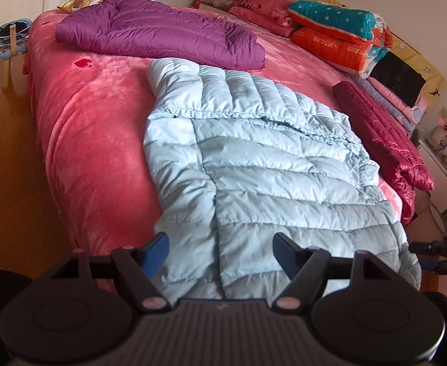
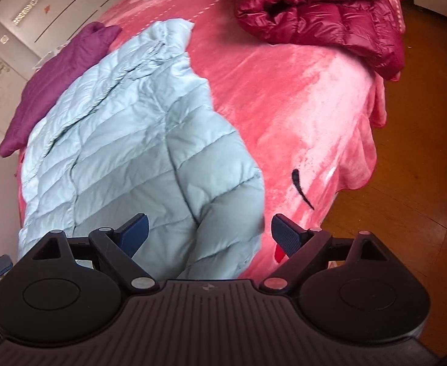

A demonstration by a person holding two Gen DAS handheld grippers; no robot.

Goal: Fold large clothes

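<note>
A light blue quilted down jacket (image 1: pixel 253 164) lies flat on the pink bedspread (image 1: pixel 95 140), hem end nearest me. My left gripper (image 1: pixel 220 248) is open and empty, hovering above the jacket's near edge. In the right wrist view the same jacket (image 2: pixel 125 140) fills the left and middle. My right gripper (image 2: pixel 208 235) is open and empty, with its jaws either side of the jacket's near right corner. The right gripper also shows at the edge of the left wrist view (image 1: pixel 439 256).
A purple down jacket (image 1: pixel 156 30) lies at the far end of the bed. A dark red jacket (image 1: pixel 384 140) lies along the right side, also in the right wrist view (image 2: pixel 324 9). Folded quilts (image 1: pixel 330 33) are stacked behind. Wooden floor (image 2: pixel 412 183) surrounds the bed.
</note>
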